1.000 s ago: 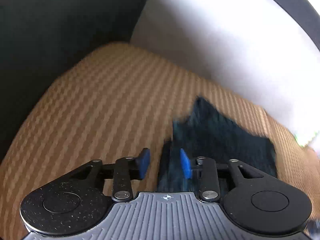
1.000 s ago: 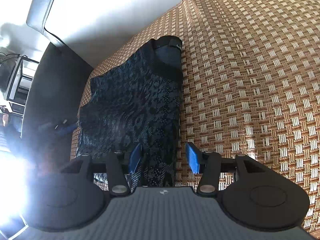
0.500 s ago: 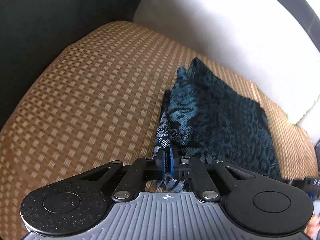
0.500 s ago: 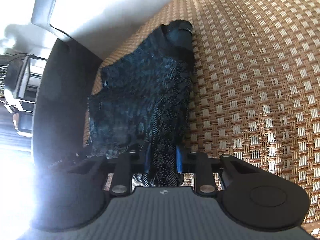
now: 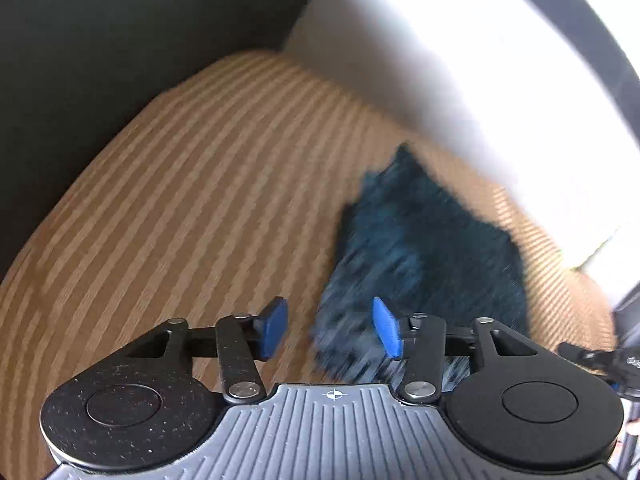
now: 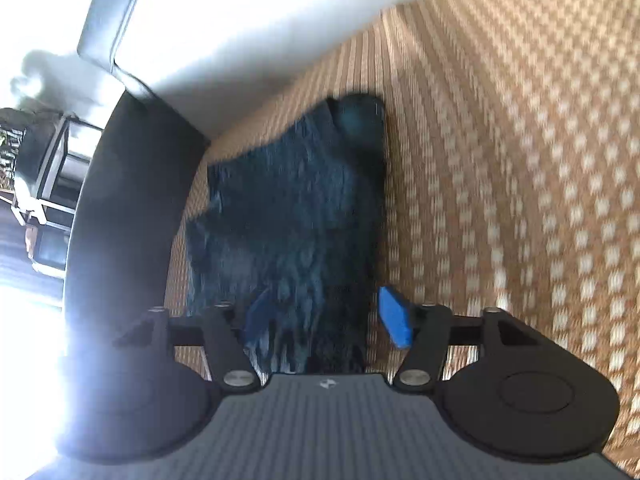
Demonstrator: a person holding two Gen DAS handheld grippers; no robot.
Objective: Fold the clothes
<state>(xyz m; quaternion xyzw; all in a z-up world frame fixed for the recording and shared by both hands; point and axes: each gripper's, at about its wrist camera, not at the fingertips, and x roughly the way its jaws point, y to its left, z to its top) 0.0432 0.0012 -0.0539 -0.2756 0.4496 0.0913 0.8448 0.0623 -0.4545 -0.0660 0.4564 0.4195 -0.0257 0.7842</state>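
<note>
Left wrist view: the left gripper (image 5: 330,328) has its blue-padded fingers (image 5: 274,326) spread wide and holds nothing. The dark blue patterned garment (image 5: 432,248) lies folded on the tan woven mat (image 5: 200,208), ahead and to the right of the gripper; its near edge reaches between the fingers on the right-hand side, but no pad presses it. The picture is motion-blurred, so the garment's pattern cannot be read. Behind the mat rises a white cushioned backrest (image 5: 460,64), brightly lit. A dark, near-black panel (image 5: 100,40) borders the mat on the left and at the far corner.

Right wrist view: the right gripper (image 6: 324,320) likewise stands with its fingers apart, gripping nothing. The garment (image 6: 288,216) lies flat on the mat (image 6: 500,160), running from between the fingers away toward the backrest (image 6: 248,20), its far end thicker and rounded. The left pad (image 6: 256,312) sits over the cloth; the right pad (image 6: 394,320) is just beside the garment's right edge, over the mat. A dark curved armrest (image 6: 128,200) bounds the mat on the left. Beyond it, strong glare washes out the lower left, and a metal-framed stand (image 6: 52,184) is dimly visible.
</note>
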